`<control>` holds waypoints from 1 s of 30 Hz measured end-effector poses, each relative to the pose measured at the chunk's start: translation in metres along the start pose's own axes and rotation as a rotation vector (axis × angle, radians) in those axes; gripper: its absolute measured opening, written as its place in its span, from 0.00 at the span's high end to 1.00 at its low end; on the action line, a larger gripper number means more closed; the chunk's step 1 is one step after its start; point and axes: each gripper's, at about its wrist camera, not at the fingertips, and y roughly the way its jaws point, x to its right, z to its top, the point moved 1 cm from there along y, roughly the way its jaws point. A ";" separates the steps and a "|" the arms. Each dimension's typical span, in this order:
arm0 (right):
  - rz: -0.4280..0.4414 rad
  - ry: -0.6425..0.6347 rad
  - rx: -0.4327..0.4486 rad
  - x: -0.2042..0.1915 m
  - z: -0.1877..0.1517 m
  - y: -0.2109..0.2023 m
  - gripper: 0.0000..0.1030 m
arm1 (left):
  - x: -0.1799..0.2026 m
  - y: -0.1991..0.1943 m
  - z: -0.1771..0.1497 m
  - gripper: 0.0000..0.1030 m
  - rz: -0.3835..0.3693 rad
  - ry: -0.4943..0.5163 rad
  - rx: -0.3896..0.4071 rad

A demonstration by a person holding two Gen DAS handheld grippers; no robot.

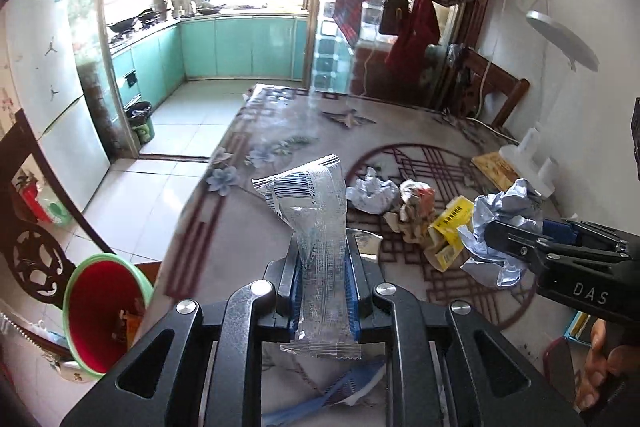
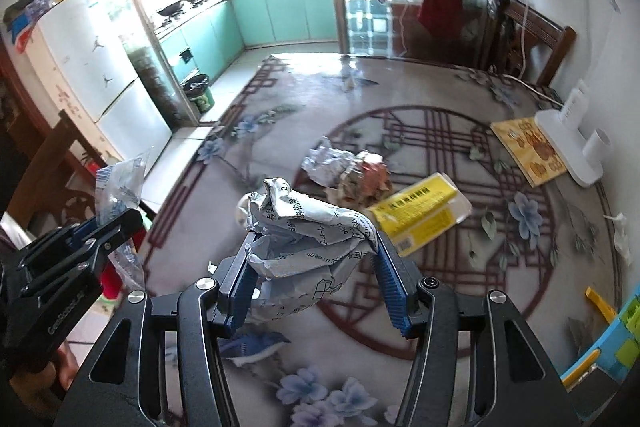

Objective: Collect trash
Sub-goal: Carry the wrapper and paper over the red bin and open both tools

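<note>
My left gripper (image 1: 320, 259) is shut on a clear plastic wrapper (image 1: 316, 211) with a barcode, held upright above the table's left edge. A red bin with a green rim (image 1: 100, 311) stands on the floor to its lower left. My right gripper (image 2: 316, 267) is shut on a crumpled ball of printed paper (image 2: 304, 239) above the table; it also shows in the left wrist view (image 1: 516, 239). On the table lie a crumpled foil wrapper (image 2: 326, 165), a crumpled brown wrapper (image 2: 366, 175) and a yellow box (image 2: 420, 211).
The table (image 2: 460, 307) has a floral glass top. A white lamp base (image 2: 568, 147) and a yellow book (image 2: 524, 147) sit at the right. A wooden chair (image 2: 532, 35) stands behind. A dark bin (image 2: 198, 93) stands by the kitchen doorway.
</note>
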 end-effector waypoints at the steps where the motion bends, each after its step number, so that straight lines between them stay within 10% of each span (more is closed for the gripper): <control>1: 0.002 -0.005 0.002 -0.004 0.000 0.000 0.48 | -0.003 -0.002 0.000 0.85 0.003 -0.005 0.003; 30: 0.029 -0.084 0.031 -0.110 0.014 0.007 0.47 | -0.119 -0.042 0.000 0.85 0.042 -0.102 0.047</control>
